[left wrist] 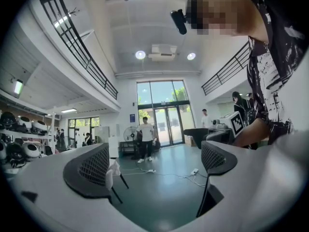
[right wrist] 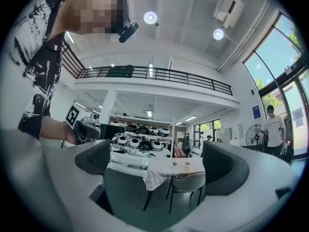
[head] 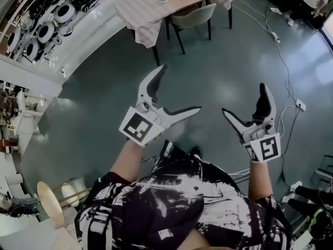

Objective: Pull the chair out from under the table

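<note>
- Now, you hold your left gripper (head: 181, 87) in the air above the floor (head: 99, 113). Its fingers are wide apart and nothing is between them.
- Your right gripper (head: 243, 98) is near it, also in the air. Its fingers are wide apart and empty too.
- The chair (head: 193, 14) stands in front of you, well apart from both grippers. Its seat is pushed under the bench (head: 140, 9) and its back is toward you.
- A pale cloth (head: 148, 33) covers the bench.
- The right gripper view looks toward the chair. The left gripper view looks at the floor and a cable (left wrist: 161, 174).
</note>
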